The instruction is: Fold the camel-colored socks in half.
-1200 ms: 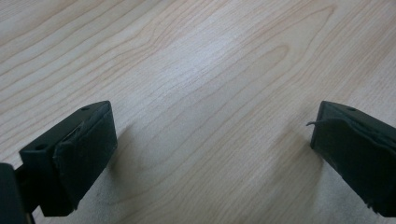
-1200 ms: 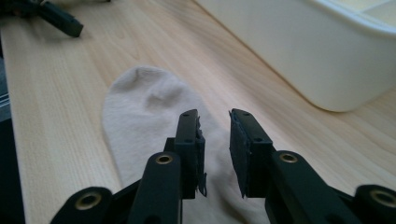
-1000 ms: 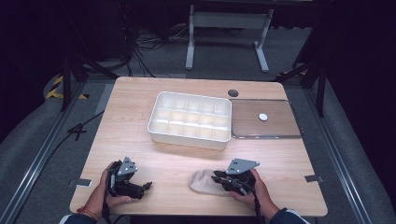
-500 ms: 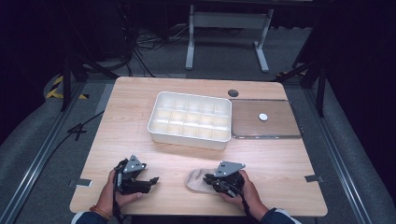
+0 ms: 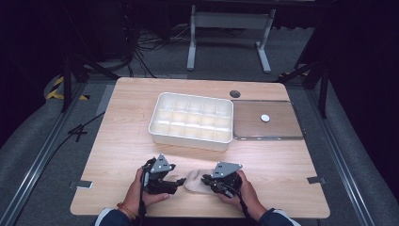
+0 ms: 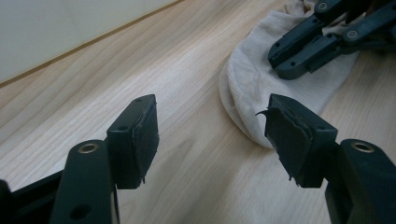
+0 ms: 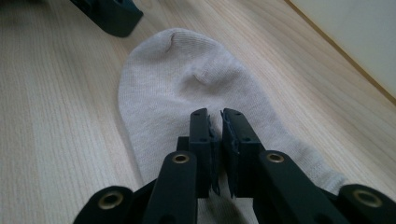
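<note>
A beige sock (image 5: 193,180) lies flat near the table's front edge, its toe toward my left gripper. My right gripper (image 5: 206,181) is shut on the sock, its jaws (image 7: 215,122) pinching a fold of the fabric (image 7: 187,74) in the middle. My left gripper (image 5: 178,182) lies just left of the toe. Its jaws (image 6: 212,135) have just been closing and stand apart over bare wood, nothing between them. The sock's toe edge (image 6: 243,88) lies just beyond one of its pads. The right gripper (image 6: 303,49) shows farther off on the sock.
A white compartment tray (image 5: 188,142) sits mid-table behind the grippers. To its right lies a clear flat lid (image 5: 282,129) with a small white knob (image 5: 265,117). A round hole (image 5: 235,93) is in the tabletop behind the tray. The table's front edge is close under both hands.
My left gripper has slid right toward the sock's toe and its jaws have narrowed. My right gripper has shifted a little left with the sock.
</note>
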